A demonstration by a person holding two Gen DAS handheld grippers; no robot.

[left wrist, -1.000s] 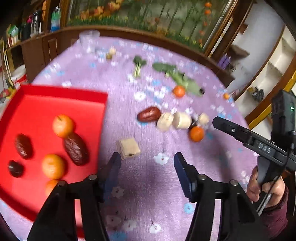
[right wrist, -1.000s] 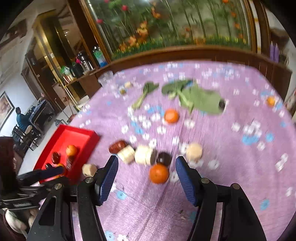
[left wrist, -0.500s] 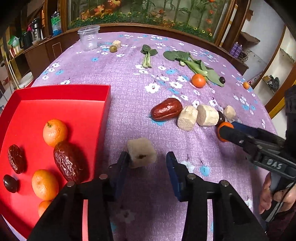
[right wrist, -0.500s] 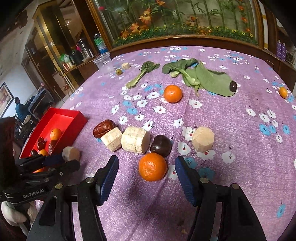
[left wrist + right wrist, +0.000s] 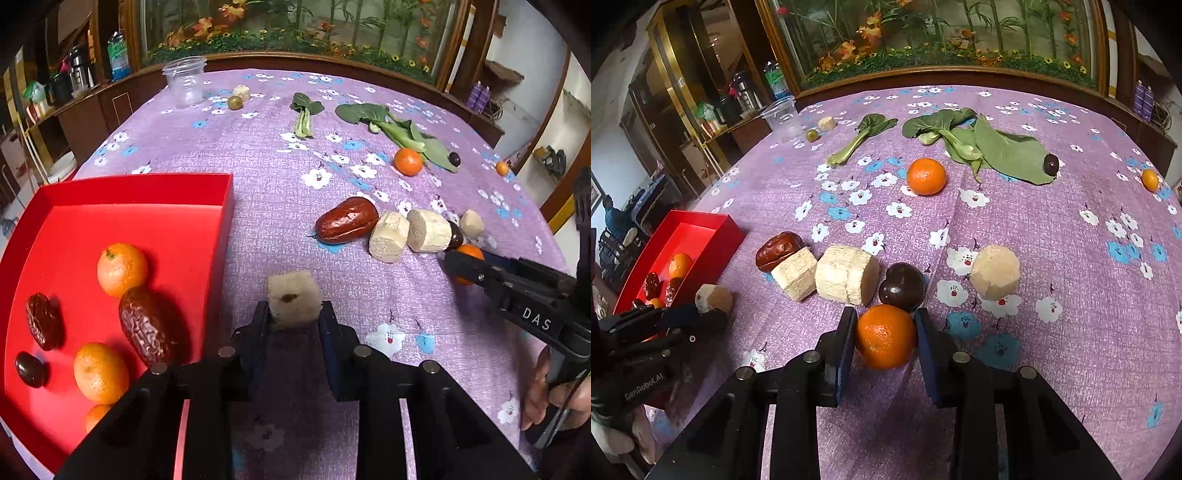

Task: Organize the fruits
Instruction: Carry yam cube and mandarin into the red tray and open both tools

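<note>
Left gripper (image 5: 294,318): pressed onto a pale cut chunk (image 5: 293,302); both pads touch its sides, just right of the red tray's wall.
Right gripper (image 5: 885,325): closed around an orange (image 5: 885,336); each pad touches one side of it. Whether the orange rests on the cloth cannot be told.
Red tray (image 5: 155,192): sits at the left edge of the table; holds oranges (image 5: 122,264), two wrinkled brown dates (image 5: 146,330) and a small dark fruit (image 5: 30,369).
Tablecloth (image 5: 1052,236): purple with white and blue flowers.
Middle row: a red date (image 5: 778,250) touches a pale cut piece (image 5: 794,272); a larger pale cylinder (image 5: 846,274) lies just beside it; a dark plum (image 5: 902,286) sits right behind the held orange.
Peeled pale piece (image 5: 994,272): apart to the right of the plum.
Far side: a second orange (image 5: 926,176) near the leafy greens (image 5: 997,147); a dark fruit (image 5: 1051,164) on the leaf edge; a small orange fruit (image 5: 1149,180) near the right edge.
Far left corner: a clear plastic cup (image 5: 184,82), a green fruit (image 5: 235,102) and a pale piece (image 5: 242,92).
</note>
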